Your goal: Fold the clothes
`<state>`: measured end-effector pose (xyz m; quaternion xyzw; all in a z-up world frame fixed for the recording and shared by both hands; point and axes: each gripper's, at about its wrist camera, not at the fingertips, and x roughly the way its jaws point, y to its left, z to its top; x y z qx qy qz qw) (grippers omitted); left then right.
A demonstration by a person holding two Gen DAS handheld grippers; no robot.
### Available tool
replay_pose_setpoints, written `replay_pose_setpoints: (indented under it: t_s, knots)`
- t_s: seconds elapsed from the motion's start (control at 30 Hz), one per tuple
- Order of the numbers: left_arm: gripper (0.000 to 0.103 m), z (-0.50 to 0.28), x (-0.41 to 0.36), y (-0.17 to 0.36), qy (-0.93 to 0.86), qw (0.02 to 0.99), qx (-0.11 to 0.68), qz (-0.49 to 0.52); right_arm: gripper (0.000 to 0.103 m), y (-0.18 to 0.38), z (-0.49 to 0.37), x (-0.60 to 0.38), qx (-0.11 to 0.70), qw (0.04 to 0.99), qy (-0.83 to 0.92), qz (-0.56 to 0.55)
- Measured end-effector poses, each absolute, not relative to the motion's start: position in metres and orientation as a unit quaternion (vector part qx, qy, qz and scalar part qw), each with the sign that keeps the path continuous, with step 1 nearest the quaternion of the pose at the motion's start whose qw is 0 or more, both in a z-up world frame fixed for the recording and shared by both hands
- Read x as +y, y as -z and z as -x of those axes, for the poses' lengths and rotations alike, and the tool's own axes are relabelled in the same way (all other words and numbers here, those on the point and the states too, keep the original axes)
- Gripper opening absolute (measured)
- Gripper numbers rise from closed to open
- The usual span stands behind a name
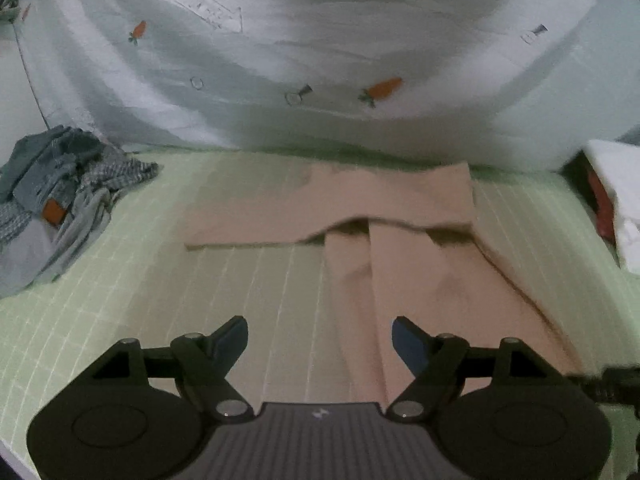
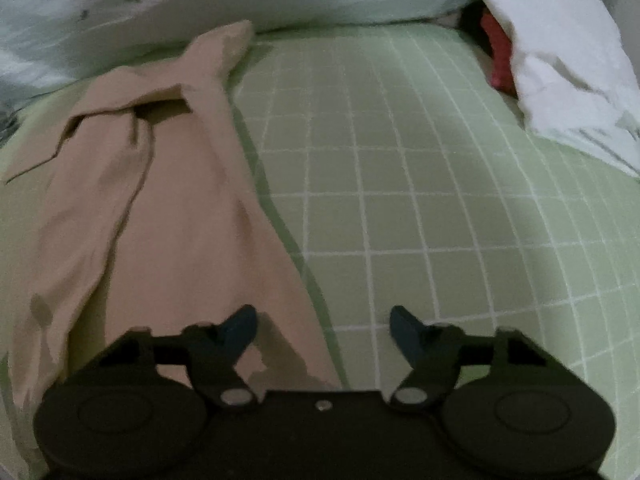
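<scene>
A beige garment (image 1: 416, 248) lies on the green checked bedsheet (image 1: 248, 276), its far part folded over sideways and a long part running toward me. My left gripper (image 1: 320, 334) hovers open over the near left edge of that long part, nothing between its fingers. In the right wrist view the same beige garment (image 2: 172, 208) stretches along the left half of the bedsheet (image 2: 400, 184). My right gripper (image 2: 323, 326) is open above the garment's near right edge, its left finger over the cloth and its right finger over bare sheet.
A heap of grey and checked clothes (image 1: 60, 196) sits at the left of the bed. A white carrot-print duvet (image 1: 304, 52) is bunched along the far side. White cloth (image 2: 568, 68) and something red (image 2: 498, 52) lie at the far right.
</scene>
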<state>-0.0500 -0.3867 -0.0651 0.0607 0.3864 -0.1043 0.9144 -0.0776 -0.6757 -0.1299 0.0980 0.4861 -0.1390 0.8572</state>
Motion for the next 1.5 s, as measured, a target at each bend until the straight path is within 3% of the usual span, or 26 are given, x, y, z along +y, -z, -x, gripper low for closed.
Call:
replay_pose_setpoints:
  t_s: [0.1,0.17,0.27,0.47,0.57,0.73,0.9,0.97,1.07,1.33,1.5]
  knots:
    - [0.080,0.063,-0.382,0.064,0.102,0.914,0.388,-0.064,0.039,0.126,0.078,-0.671,0.483,0.863,0.116,-0.090]
    - [0.080,0.067,-0.376,0.062,0.098,0.914,0.389,-0.057,0.011,0.123,0.078,-0.665,0.486,0.865,0.097,-0.082]
    - [0.080,0.068,-0.367,0.060,0.093,0.914,0.392,-0.049,0.005,0.117,0.081,-0.651,0.480,0.871,0.090,-0.043]
    - [0.080,0.074,-0.349,0.058,0.091,0.913,0.395,-0.040,0.005,0.082,0.094,-0.604,0.437,0.895,0.081,0.039]
    - [0.080,0.076,-0.341,0.059,0.100,0.912,0.396,-0.043,0.005,0.067,0.092,-0.577,0.425,0.904,0.045,0.023]
    - [0.080,0.077,-0.323,0.059,0.104,0.911,0.395,-0.055,0.007,0.084,0.081,-0.530,0.445,0.894,0.008,0.044]
    - [0.080,0.074,-0.302,0.061,0.101,0.909,0.400,-0.056,0.017,0.104,0.081,-0.523,0.477,0.878,0.017,-0.010]
    - [0.080,0.071,-0.296,0.062,0.100,0.909,0.402,-0.052,0.039,0.094,0.089,-0.529,0.461,0.886,0.026,-0.045]
    - [0.080,0.067,-0.289,0.064,0.103,0.907,0.406,-0.047,0.052,0.077,0.101,-0.544,0.422,0.898,0.064,-0.104]
    - [0.081,0.054,-0.289,0.066,0.114,0.906,0.404,-0.048,0.050,0.113,0.102,-0.552,0.480,0.861,0.162,-0.052]
    - [0.081,0.040,-0.290,0.069,0.106,0.905,0.409,-0.041,0.055,0.111,0.102,-0.536,0.480,0.867,0.134,-0.004]
